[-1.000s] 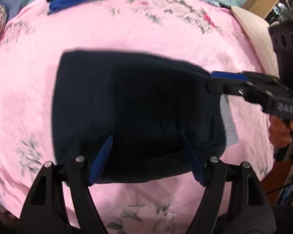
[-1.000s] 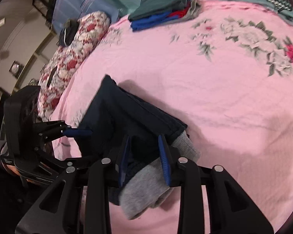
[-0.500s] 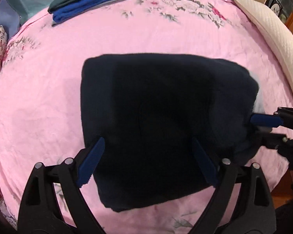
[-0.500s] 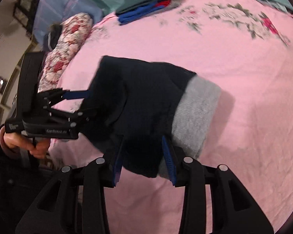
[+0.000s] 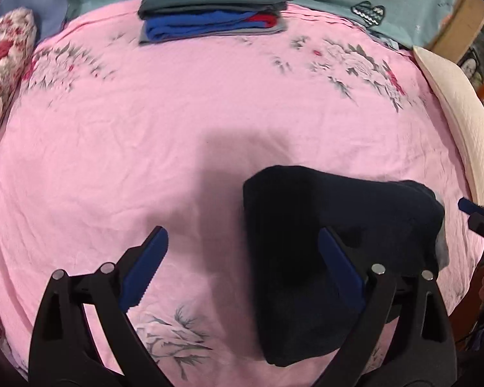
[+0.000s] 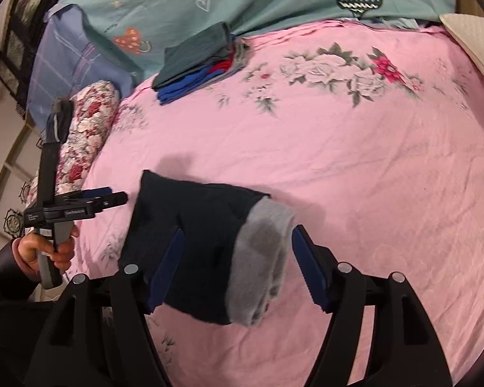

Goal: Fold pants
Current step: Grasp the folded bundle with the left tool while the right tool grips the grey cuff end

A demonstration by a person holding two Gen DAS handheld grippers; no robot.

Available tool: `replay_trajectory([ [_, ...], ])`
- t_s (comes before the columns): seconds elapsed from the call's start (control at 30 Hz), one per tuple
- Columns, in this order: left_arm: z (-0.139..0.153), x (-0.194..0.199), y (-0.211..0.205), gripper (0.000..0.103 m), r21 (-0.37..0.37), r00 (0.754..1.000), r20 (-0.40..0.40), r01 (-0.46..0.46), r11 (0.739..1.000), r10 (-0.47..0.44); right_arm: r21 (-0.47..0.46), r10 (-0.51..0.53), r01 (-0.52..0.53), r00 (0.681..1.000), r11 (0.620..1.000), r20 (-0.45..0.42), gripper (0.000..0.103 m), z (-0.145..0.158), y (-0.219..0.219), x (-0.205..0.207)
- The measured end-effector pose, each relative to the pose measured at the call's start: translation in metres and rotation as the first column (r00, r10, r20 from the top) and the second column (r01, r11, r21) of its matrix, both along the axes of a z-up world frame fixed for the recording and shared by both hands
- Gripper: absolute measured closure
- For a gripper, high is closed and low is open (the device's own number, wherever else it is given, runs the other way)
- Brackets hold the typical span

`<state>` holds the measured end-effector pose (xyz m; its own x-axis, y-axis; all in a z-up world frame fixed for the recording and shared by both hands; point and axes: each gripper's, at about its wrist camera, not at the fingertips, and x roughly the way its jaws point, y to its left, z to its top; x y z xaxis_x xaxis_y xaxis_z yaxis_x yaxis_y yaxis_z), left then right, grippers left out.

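Note:
The dark navy pants (image 5: 322,242) lie folded on the pink floral sheet (image 5: 209,129), with a grey lining end (image 6: 264,251) showing on one side. My left gripper (image 5: 242,235) hangs above the sheet with its jaws opening wide. Its right finger is over the pants' left edge and its left finger over bare sheet, with nothing gripped. My right gripper (image 6: 238,235) is over the pants (image 6: 203,225) with its jaws opening. The grey end lies between the pads, which do not press on it. In the right wrist view the left gripper (image 6: 117,194) sits just left of the pants.
A stack of folded clothes (image 5: 209,9) sits at the far edge of the sheet by a teal cover (image 6: 209,0). A floral pillow (image 5: 3,64) lies at the left, a cream pillow (image 5: 461,129) at the right. A person's hand (image 6: 45,251) holds the left gripper.
The left gripper has slid left off the pants and spread wider. The right gripper's jaws, closed on the pants' edge before, have spread apart. The pants now lie flat and folded.

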<state>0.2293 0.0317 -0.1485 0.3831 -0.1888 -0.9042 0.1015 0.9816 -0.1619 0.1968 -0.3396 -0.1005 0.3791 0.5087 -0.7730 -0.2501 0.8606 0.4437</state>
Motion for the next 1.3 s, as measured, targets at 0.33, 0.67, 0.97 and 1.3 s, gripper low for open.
replay_trajectory([
  [0.33,0.022,-0.021,-0.116,0.008,-0.117,0.953,0.104,0.295,0.948,-0.284,0.099,0.059,-0.047,0.991,0.994,-0.123,0.033,-0.038,-0.012,0.028],
  [0.67,-0.035,-0.018,-0.162,0.007,0.087,0.950,0.017,0.308,0.947,-0.311,0.274,0.234,-0.187,0.961,0.943,-0.150,0.032,-0.063,-0.012,0.055],
  [0.97,-0.036,-0.019,-0.160,0.006,0.082,0.956,0.026,0.291,0.953,-0.294,0.403,0.408,-0.308,0.892,0.862,-0.193,0.026,-0.088,0.008,0.091],
  [1.3,-0.035,-0.020,-0.159,0.004,0.071,0.959,0.045,0.277,0.958,-0.280,0.429,0.478,-0.361,0.855,0.828,-0.202,0.037,-0.081,0.026,0.097],
])
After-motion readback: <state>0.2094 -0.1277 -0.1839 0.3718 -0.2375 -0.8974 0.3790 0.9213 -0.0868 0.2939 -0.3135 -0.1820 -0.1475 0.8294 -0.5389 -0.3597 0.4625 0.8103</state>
